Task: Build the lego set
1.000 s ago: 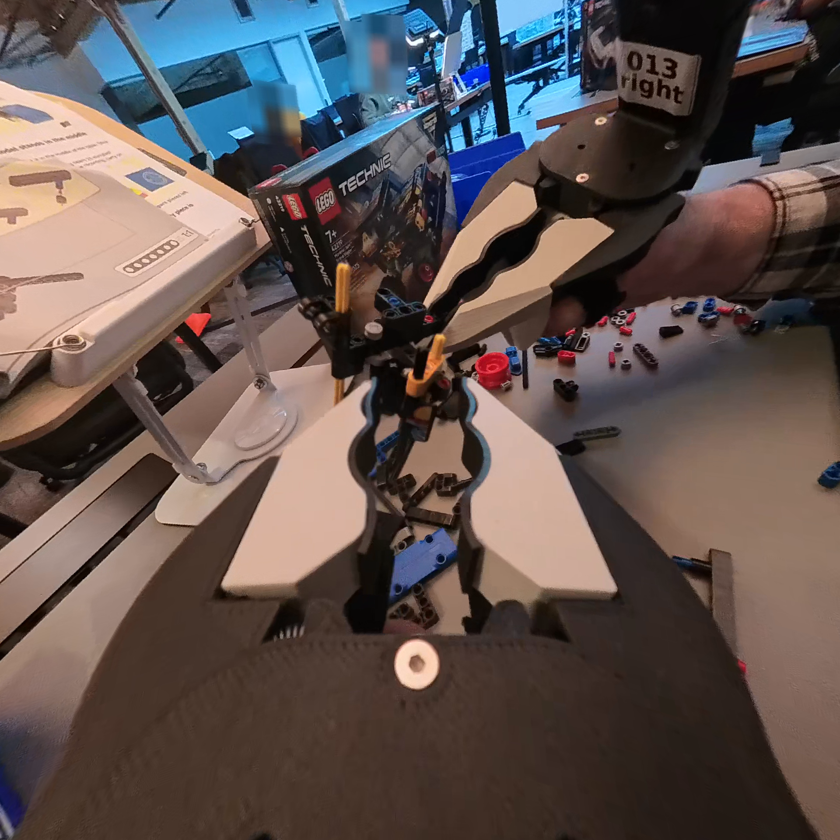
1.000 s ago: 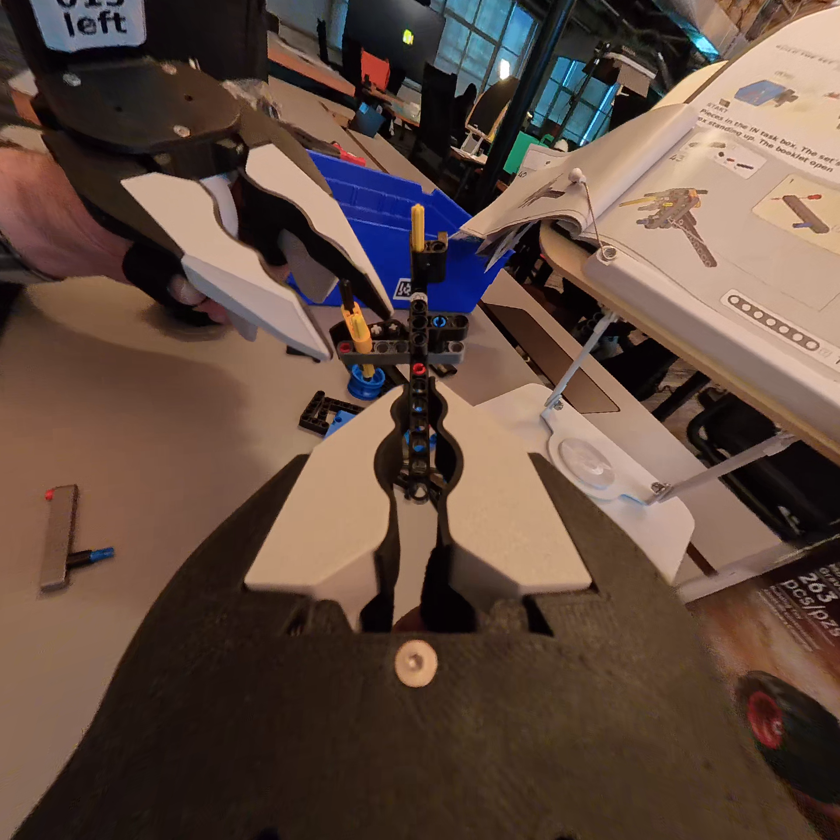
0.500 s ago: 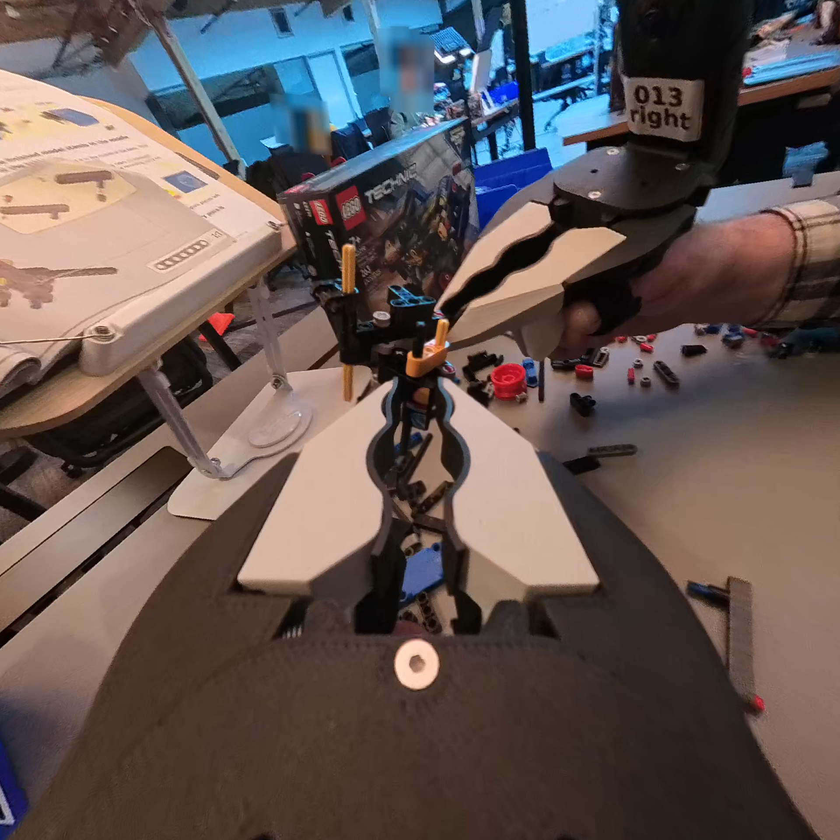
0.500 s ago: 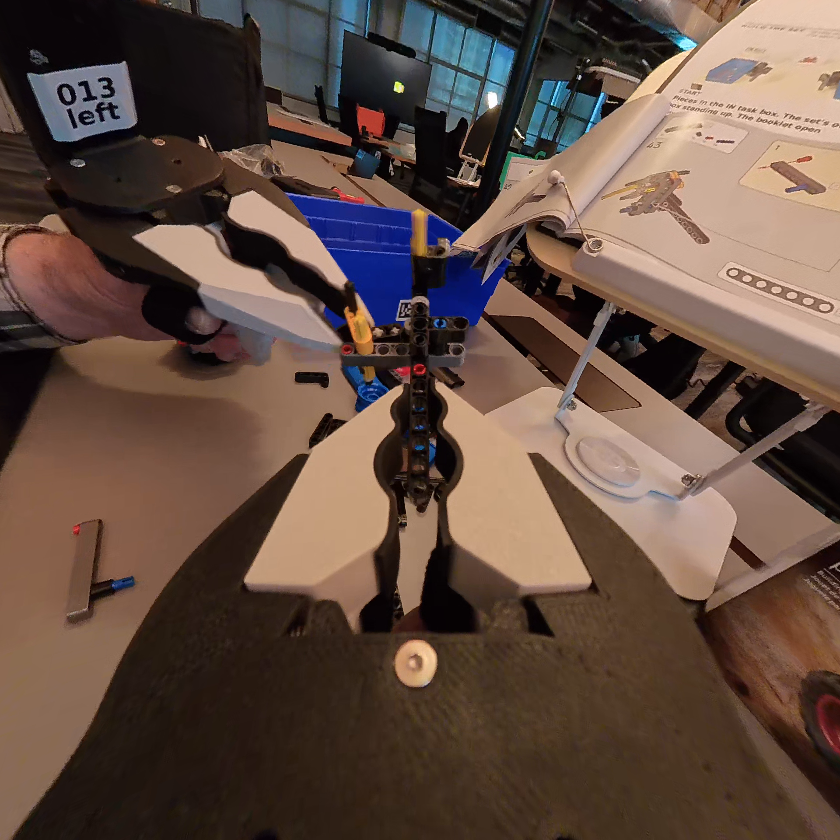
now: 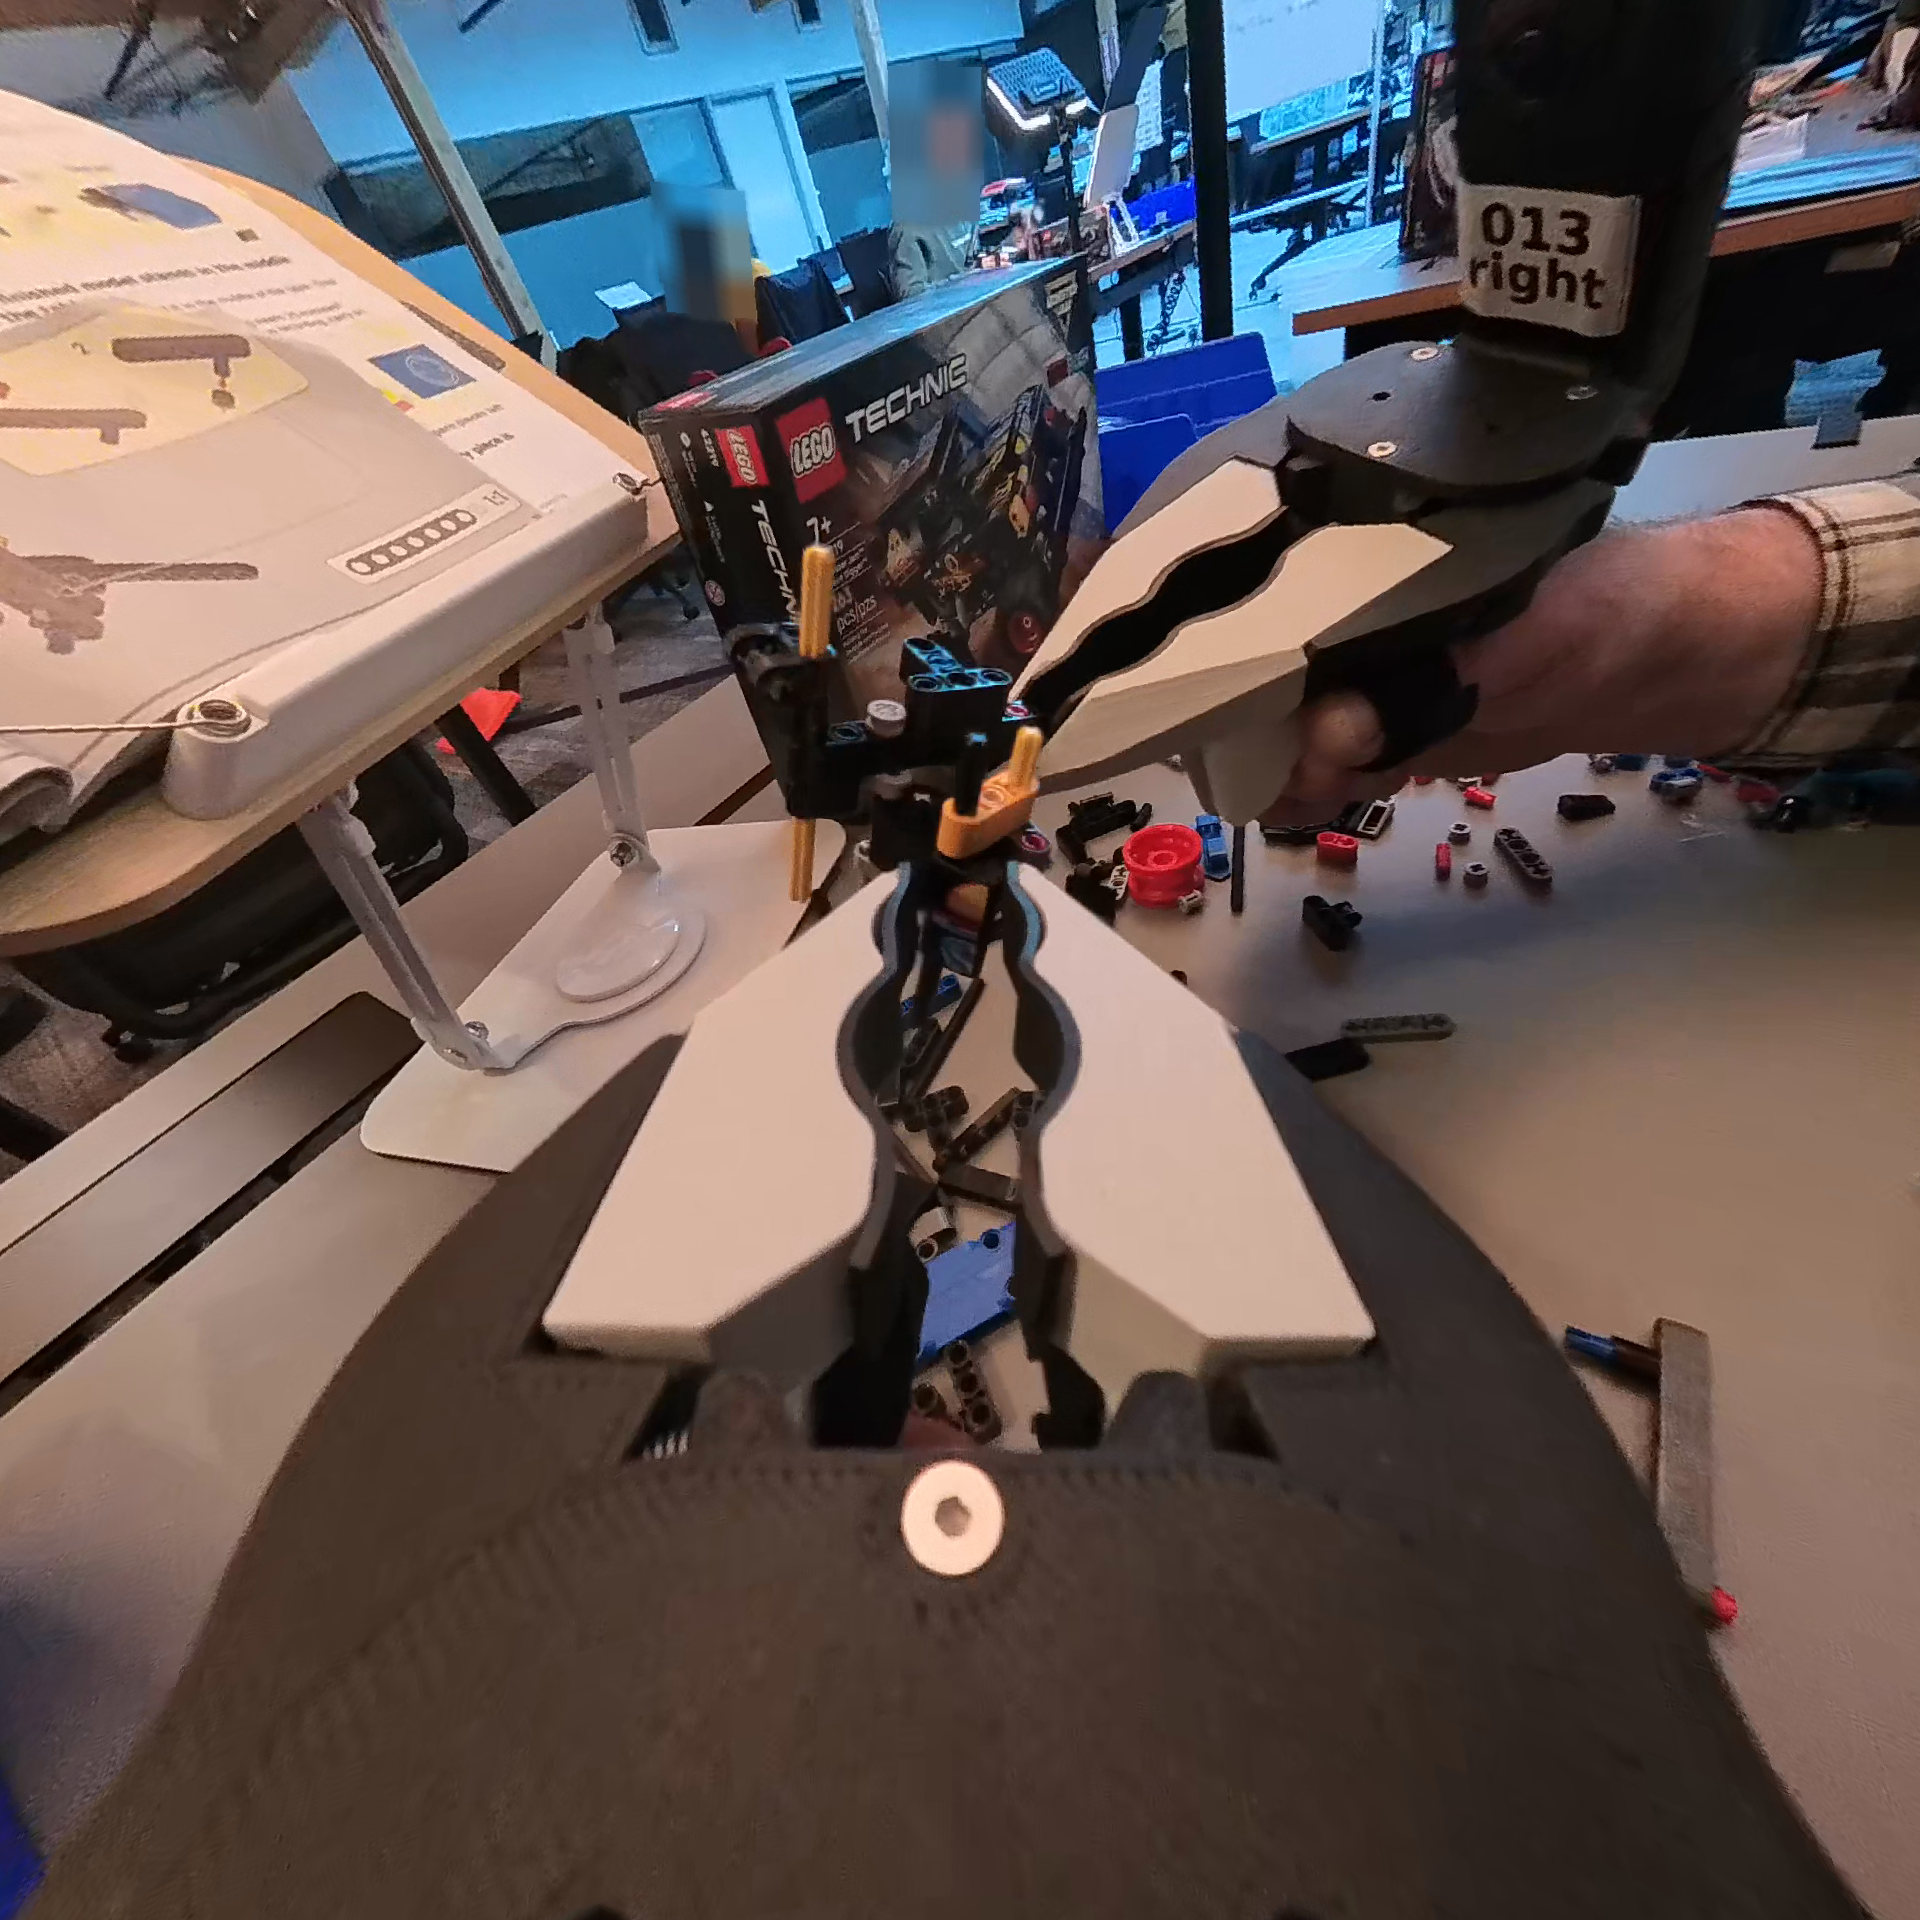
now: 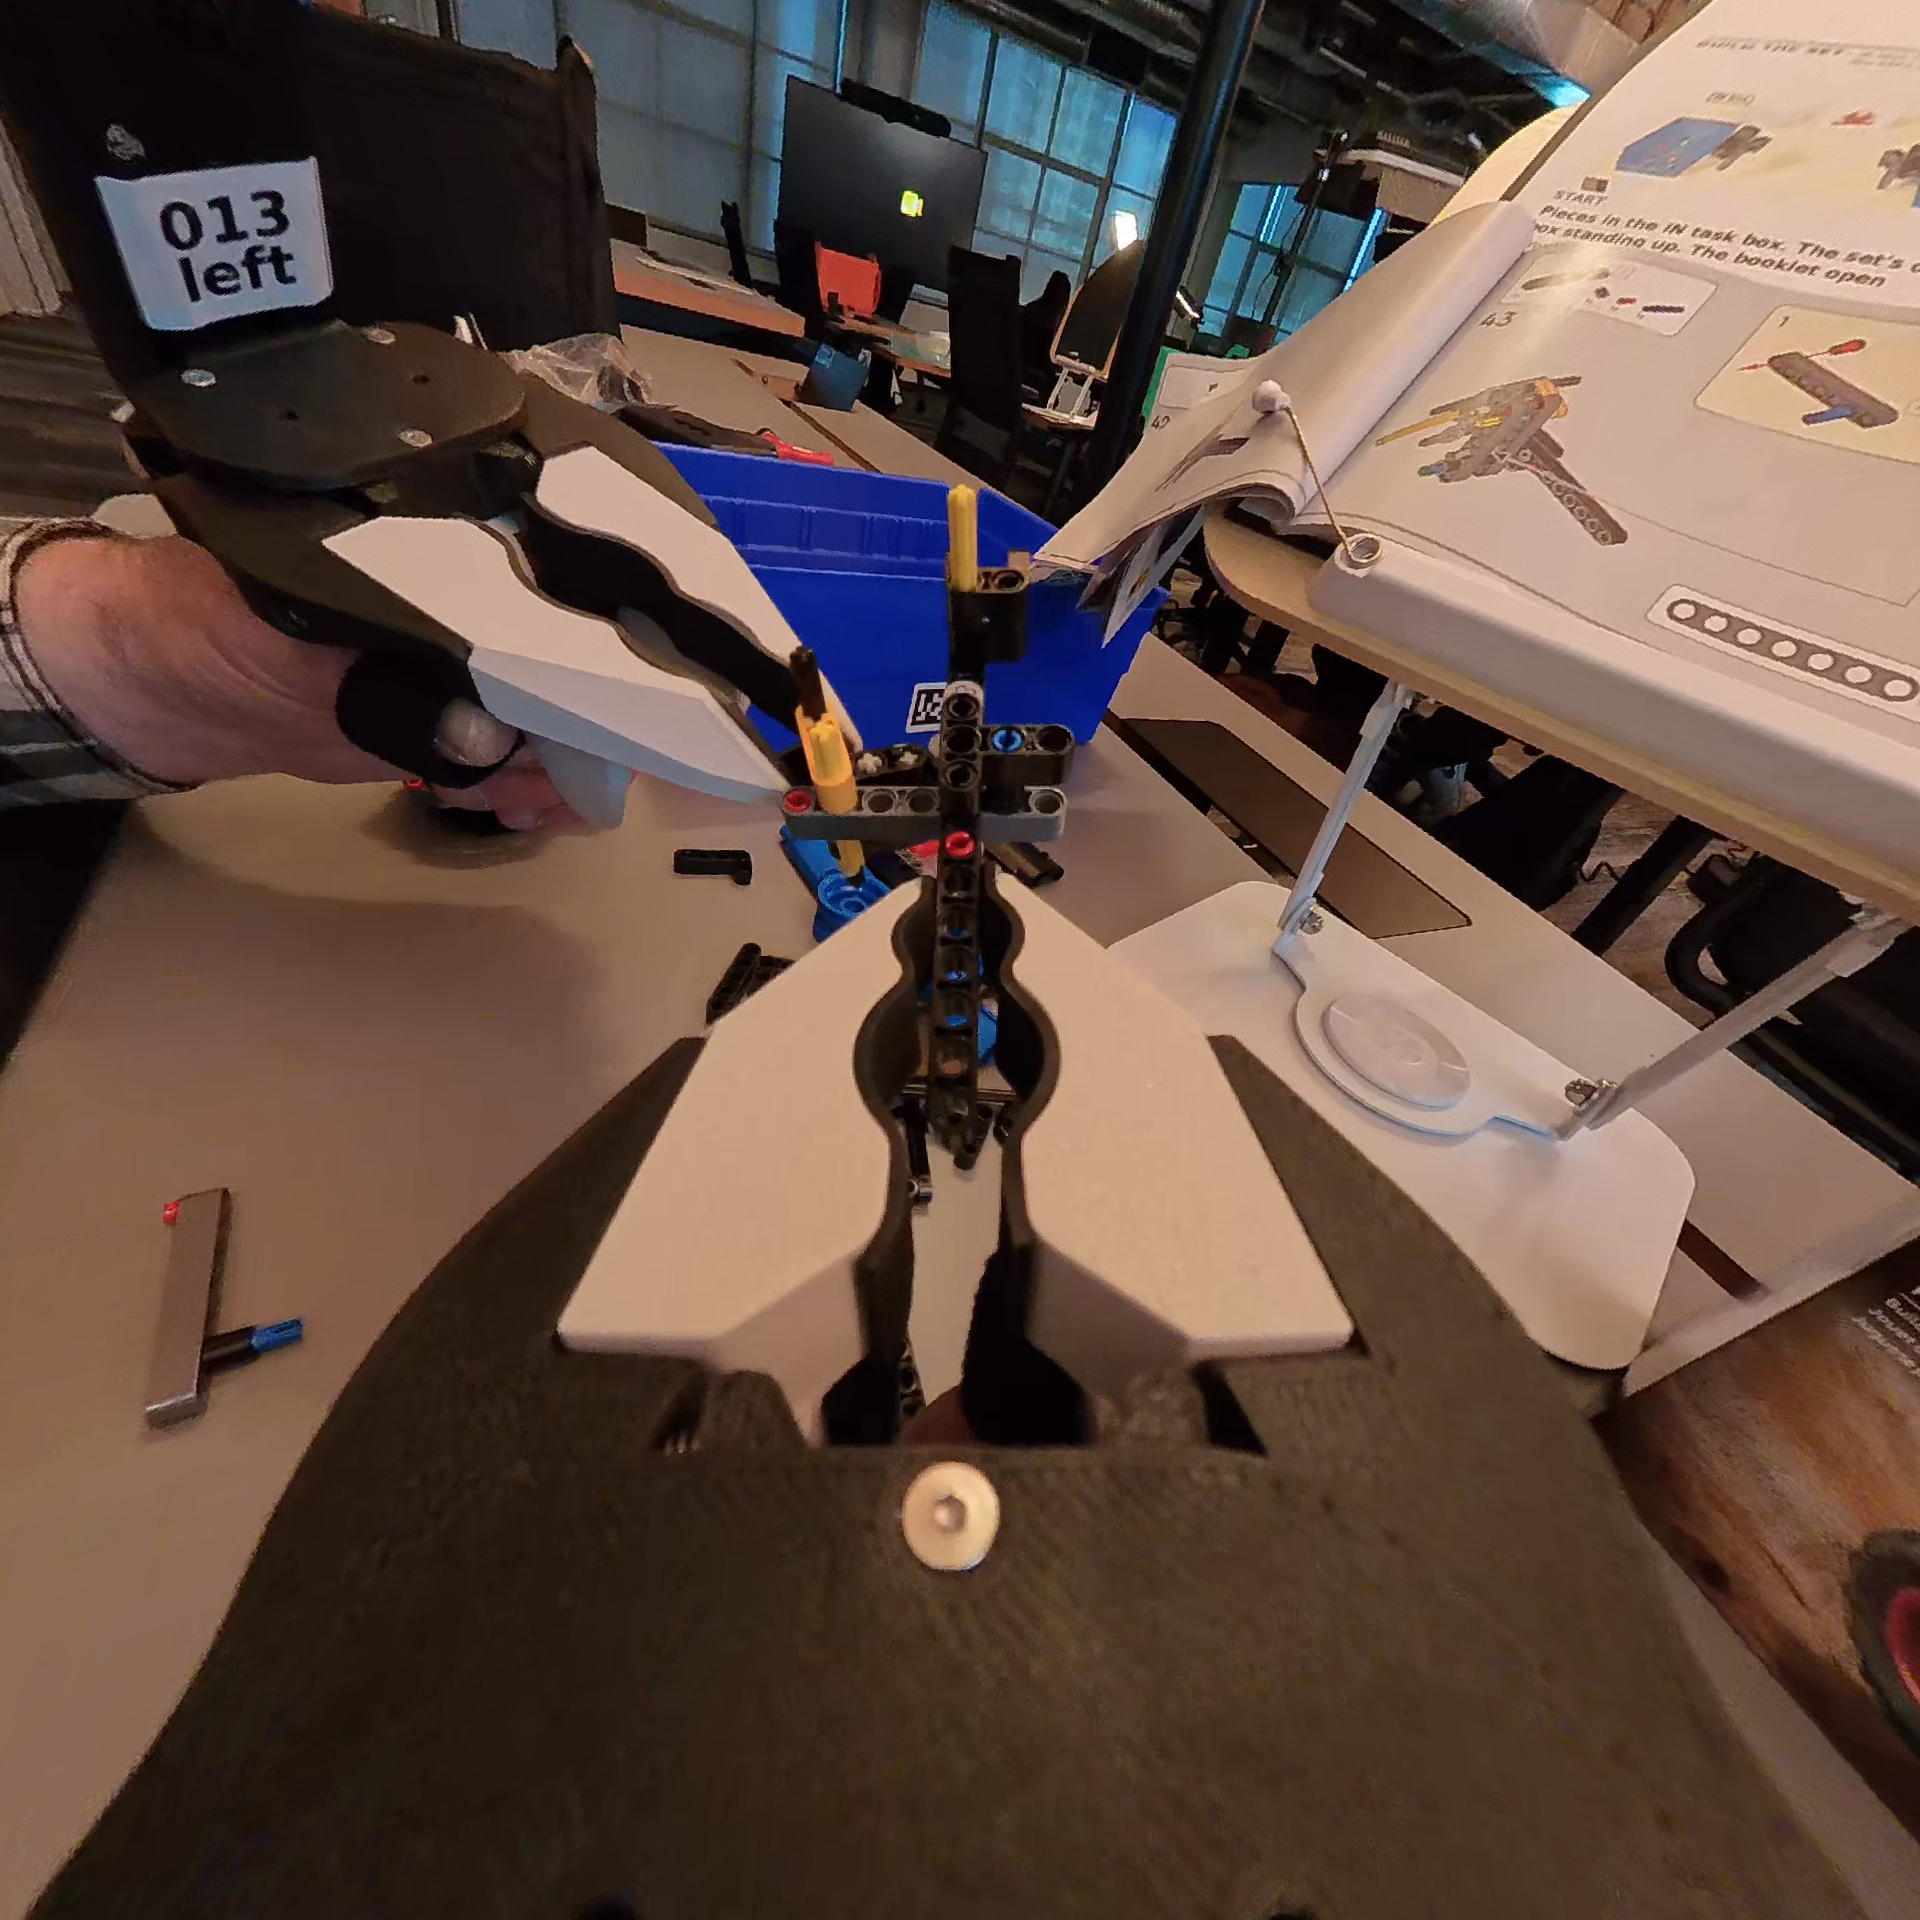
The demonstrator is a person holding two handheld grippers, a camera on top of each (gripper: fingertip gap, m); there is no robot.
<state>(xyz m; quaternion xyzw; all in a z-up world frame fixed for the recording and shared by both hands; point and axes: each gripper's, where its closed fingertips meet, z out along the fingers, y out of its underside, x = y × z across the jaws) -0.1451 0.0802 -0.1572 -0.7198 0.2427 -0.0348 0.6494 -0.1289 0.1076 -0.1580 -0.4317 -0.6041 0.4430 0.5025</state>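
The left gripper (image 5: 951, 894) is closing its tips on a small orange connector piece (image 5: 985, 821) with a black pin standing in it; seen from the right wrist, the left gripper (image 6: 795, 748) is reaching in from the left, and the piece is sitting at its tips, right against the left end of the grey crossbeam (image 6: 925, 816). Whether the piece is already seated in the beam cannot be told. Just right of that, the right gripper (image 6: 956, 914) is pinching the black upright beam (image 6: 956, 987) of the lego assembly (image 6: 961, 727), its jaws nearly closed around it. The assembly is standing straight ahead of those fingertips, with a yellow axle (image 6: 961, 530) rising at its top. Beyond and to the right of the right gripper, an open instruction booklet (image 6: 1662, 343) is resting on a white stand (image 6: 1455, 1122).
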